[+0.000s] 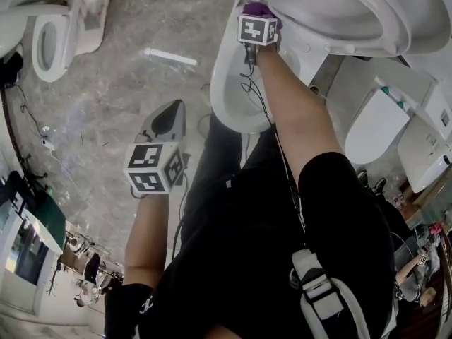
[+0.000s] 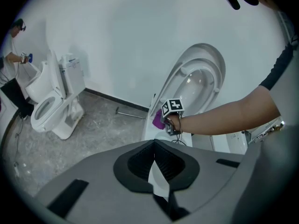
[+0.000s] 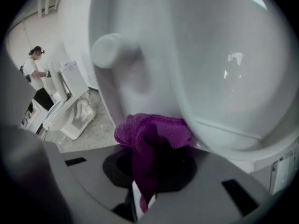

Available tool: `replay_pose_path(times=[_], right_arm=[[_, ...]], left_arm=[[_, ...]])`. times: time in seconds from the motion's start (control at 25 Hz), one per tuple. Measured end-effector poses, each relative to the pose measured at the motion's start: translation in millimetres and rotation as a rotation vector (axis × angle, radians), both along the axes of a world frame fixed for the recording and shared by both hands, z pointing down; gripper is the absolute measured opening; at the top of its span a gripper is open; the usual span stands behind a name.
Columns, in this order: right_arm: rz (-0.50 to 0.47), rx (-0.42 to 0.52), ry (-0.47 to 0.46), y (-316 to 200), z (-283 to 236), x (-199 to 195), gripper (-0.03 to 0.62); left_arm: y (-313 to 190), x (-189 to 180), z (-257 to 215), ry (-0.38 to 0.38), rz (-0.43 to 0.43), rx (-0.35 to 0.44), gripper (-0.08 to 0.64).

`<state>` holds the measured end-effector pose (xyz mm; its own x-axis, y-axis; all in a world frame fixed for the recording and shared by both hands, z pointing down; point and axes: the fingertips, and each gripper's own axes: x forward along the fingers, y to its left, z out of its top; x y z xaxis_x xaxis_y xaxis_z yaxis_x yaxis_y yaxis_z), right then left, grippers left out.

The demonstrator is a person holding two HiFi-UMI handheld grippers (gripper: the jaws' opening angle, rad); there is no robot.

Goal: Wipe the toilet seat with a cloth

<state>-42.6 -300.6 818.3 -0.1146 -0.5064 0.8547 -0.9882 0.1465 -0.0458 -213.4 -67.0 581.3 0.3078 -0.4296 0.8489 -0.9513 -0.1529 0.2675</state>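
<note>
The white toilet's seat (image 1: 332, 16) and lid stand raised; its bowl rim (image 1: 224, 83) lies below. A purple cloth (image 1: 256, 8) is pressed against the raised seat's left edge, bunched in my right gripper (image 1: 254, 14), which is shut on it. In the right gripper view the cloth (image 3: 154, 134) hangs out of the jaws against the seat (image 3: 210, 69). My left gripper (image 1: 169, 119) hovers over the floor left of the bowl, shut and holding nothing. The left gripper view looks past its closed jaws (image 2: 156, 171) at the seat (image 2: 198, 78) and cloth (image 2: 158, 120).
A second toilet (image 1: 49, 34) stands at the far left, with a person (image 2: 16, 55) beside it. A white rod (image 1: 169, 56) lies on the grey floor. More white toilets (image 1: 381, 122) crowd the right side. Cables trail along the left wall.
</note>
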Motion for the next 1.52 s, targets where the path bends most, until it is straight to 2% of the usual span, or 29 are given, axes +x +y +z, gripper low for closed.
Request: replay_pose_path(times=[0.16, 0.32, 0.48, 0.64, 0.88, 1.16, 1.32, 1.52], right_arm=[[0.102, -0.009, -0.045, 11, 0, 33, 0.061], [0.098, -0.027, -0.018, 27, 1, 69, 0.063], [0.166, -0.072, 0.025, 47, 11, 128, 0.063], [0.149, -0.070, 0.066, 57, 7, 177, 0.063], [0.165, -0.072, 0.076, 66, -9, 228, 0.063], [0.197, -0.053, 0.050, 71, -32, 263, 0.063], [0.222, -0.027, 0.002, 75, -53, 268, 0.063], [0.211, -0.033, -0.015, 89, -78, 270, 0.063]], left_arm=[[-5, 23, -6, -0.010, 0.042, 0.012, 0.003], [-9, 41, -13, -0.019, 0.062, 0.029, 0.003], [-11, 65, -14, -0.021, 0.070, 0.034, 0.003], [-13, 97, -15, -0.010, 0.085, 0.037, 0.003], [-23, 142, -31, -0.008, 0.119, 0.065, 0.003], [-30, 185, -53, -0.011, 0.127, 0.101, 0.003], [-23, 207, -64, -0.012, 0.132, 0.111, 0.003], [-16, 228, -87, -0.008, 0.139, 0.137, 0.003]])
